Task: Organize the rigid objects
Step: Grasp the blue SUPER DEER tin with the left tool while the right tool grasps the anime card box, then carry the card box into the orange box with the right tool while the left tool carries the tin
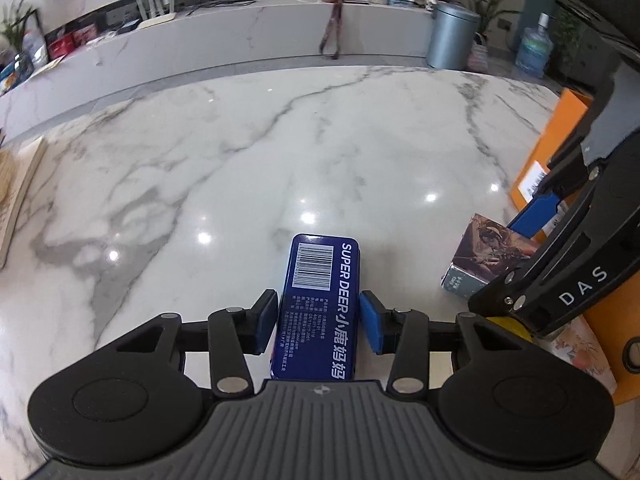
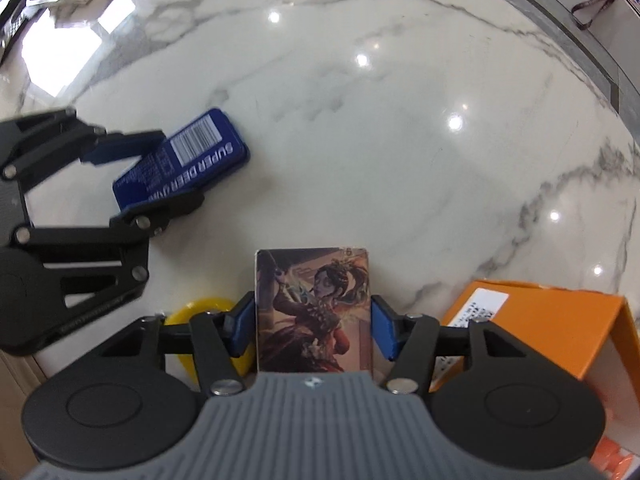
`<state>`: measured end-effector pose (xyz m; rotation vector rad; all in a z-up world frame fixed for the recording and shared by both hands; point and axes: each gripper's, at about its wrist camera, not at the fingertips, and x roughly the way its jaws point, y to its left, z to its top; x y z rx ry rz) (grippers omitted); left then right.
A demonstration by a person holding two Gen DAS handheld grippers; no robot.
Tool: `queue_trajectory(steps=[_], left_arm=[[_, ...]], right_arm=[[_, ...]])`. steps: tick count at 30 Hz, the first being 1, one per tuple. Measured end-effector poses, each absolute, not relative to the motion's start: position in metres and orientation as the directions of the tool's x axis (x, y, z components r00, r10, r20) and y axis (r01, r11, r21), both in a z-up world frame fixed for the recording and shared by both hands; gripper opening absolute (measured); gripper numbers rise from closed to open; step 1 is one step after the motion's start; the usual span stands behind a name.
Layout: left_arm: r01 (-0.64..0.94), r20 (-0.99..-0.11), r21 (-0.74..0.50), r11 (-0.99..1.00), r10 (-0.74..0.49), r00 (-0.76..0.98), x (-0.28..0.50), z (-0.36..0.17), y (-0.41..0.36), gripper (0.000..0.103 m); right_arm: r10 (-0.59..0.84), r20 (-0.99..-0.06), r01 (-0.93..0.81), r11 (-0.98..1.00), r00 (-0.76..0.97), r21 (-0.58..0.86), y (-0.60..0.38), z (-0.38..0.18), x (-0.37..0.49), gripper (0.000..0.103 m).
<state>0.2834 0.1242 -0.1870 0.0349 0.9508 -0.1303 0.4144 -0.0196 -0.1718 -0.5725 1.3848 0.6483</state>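
Tongs [image 1: 319, 322] [image 2: 313, 330]: two; boxes: three.

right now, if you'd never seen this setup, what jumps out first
The blue Super Deer tin lies flat on the white marble table, sitting between the pads of the left gripper. The right gripper brackets an illustrated card box showing a painted figure. To its right an orange box stands out brightly, and a yellow ring peeks from under the right gripper's left finger.
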Motion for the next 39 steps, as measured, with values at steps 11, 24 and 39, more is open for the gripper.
queue_trajectory(steps=[11, 24, 39], left_arm=[[0.097, -0.797, -0.031, 0.995, -0.084, 0.598, 0.281, -0.189, 0.134, 0.059], [0.115, -0.78, 0.005, 0.993, -0.068, 0.622, 0.279, -0.19, 0.13, 0.05], [-0.017, -0.682, -0.213, 0.977, -0.137, 0.718, 0.228, -0.095, 0.128, 0.05]], right_arm=[[0.124, -0.981, -0.698, 0.716, 0.146, -0.013, -0.002, -0.17, 0.419, 0.06], [0.135, -0.974, -0.64, 0.768, 0.181, -0.013, -0.011, -0.175, 0.417, 0.06], [0.383, -0.845, -0.52, 0.841, 0.373, 0.151, -0.059, -0.077, 0.361, 0.059]])
